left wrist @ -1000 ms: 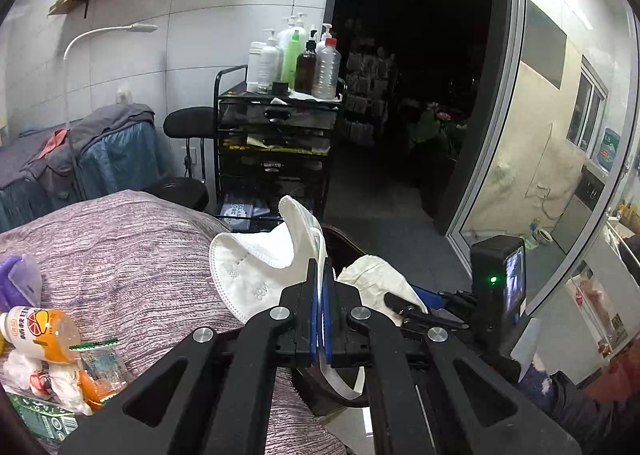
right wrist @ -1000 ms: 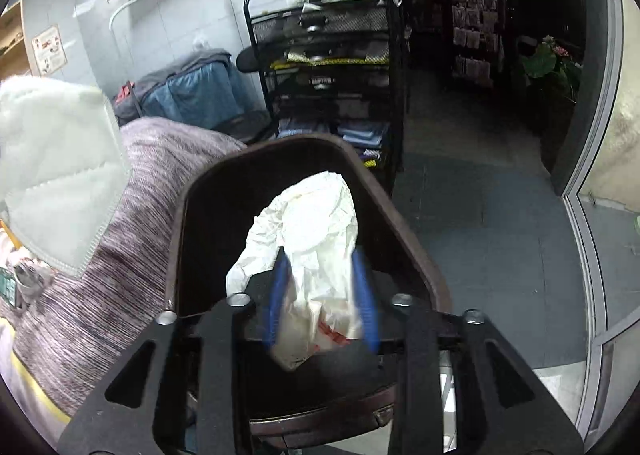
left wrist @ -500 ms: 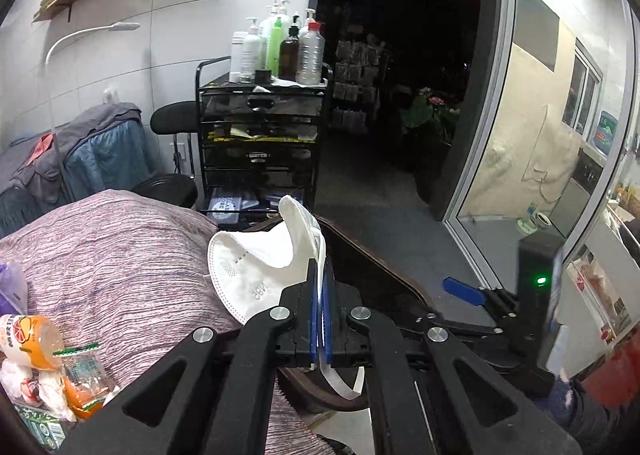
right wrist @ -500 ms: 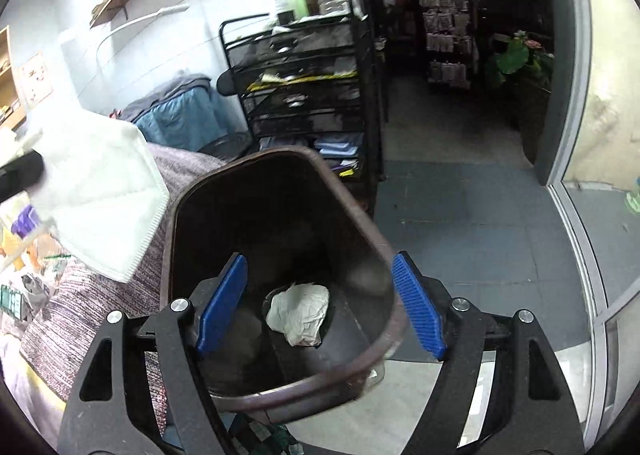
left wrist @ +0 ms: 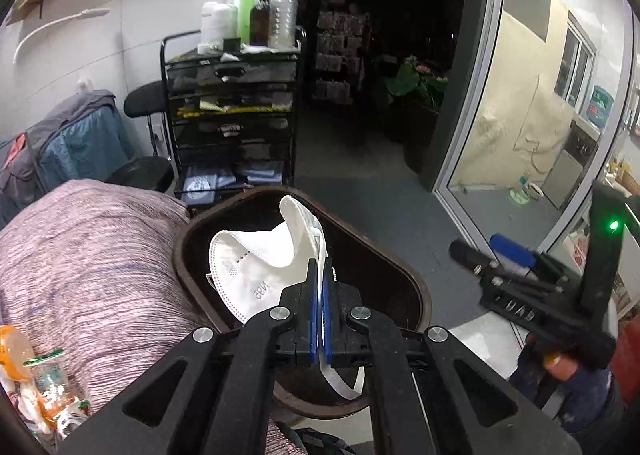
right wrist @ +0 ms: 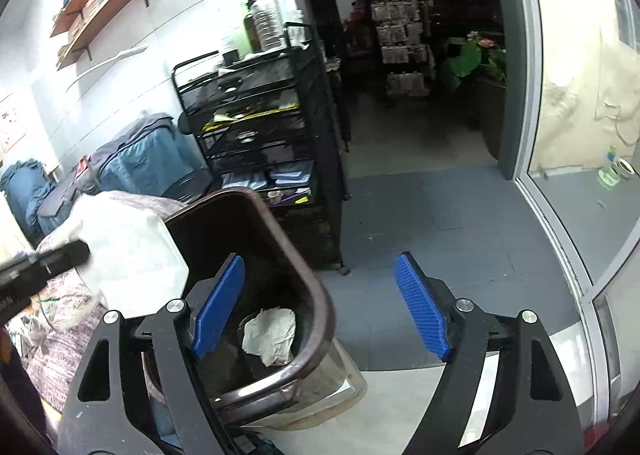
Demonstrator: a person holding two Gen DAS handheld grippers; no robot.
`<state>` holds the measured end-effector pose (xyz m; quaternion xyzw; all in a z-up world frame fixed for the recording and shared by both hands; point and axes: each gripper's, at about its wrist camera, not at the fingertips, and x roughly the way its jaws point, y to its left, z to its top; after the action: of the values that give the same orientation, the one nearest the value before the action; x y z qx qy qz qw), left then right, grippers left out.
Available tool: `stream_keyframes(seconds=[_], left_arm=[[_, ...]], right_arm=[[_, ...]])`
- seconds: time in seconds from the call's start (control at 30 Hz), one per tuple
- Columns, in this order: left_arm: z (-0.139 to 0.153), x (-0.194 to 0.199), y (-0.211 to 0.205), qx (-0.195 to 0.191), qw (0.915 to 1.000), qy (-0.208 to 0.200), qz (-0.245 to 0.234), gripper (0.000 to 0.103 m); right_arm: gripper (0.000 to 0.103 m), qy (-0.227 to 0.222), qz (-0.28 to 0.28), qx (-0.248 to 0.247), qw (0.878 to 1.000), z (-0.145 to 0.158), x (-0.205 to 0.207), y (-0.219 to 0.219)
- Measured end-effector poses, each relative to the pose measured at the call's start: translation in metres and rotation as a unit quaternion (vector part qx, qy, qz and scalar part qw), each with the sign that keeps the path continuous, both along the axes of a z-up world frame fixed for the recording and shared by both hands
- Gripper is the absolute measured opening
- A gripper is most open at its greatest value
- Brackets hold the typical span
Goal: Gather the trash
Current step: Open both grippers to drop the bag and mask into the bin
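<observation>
- My left gripper (left wrist: 319,287): clamped on the face mask (left wrist: 256,267), over the brown bin (left wrist: 416,291).
- My right gripper (right wrist: 320,307): jaws opening, nothing between; crumpled paper (right wrist: 270,335) lies in bin.
- Risk: mask's strap may snag on my pads at release.

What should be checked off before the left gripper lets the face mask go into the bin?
1. Left gripper shut on the face mask: ok, the pads pinch its edge.
2. Mask over the mouth of the bin: ok in the left wrist view, most of it sits inside the rim outline.
3. Mask strap free of the fingers: cannot tell, a loop hangs below the gripper.
4. Right gripper holding nothing: ok, its jaws are opening with nothing pressed between the pads.
5. Room in the bin: ok, only a crumpled paper lies at the bottom.
6. More trash waiting on the blanket: ok, wrappers remain at its near edge.
</observation>
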<state>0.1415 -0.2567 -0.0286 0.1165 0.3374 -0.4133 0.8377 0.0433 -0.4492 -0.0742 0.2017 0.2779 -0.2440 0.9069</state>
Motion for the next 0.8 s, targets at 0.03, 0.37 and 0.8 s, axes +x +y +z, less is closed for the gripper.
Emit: stream_keyframes(seconds=[0.03,0.37,0.8], left_arm=[[-0.003,0.001,-0.002,0.005,1.0,0.002,-0.001,0.002],[-0.022,-0.004,-0.018,0.048,0.9988,-0.006,-0.011,0.01],[-0.006,-0.02,0.002,0.04,0.9965,-0.07,0.019,0.095]], right_arm=[[0.082,-0.001,-0.004,0.002,1.0,0.0,-0.001,-0.002],[0.083,0.002,-0.019,0.012,1.0,-0.003,-0.003,-0.015],[0.087,0.006,-0.019,0.024,1.0,-0.008,0.001,-0.021]])
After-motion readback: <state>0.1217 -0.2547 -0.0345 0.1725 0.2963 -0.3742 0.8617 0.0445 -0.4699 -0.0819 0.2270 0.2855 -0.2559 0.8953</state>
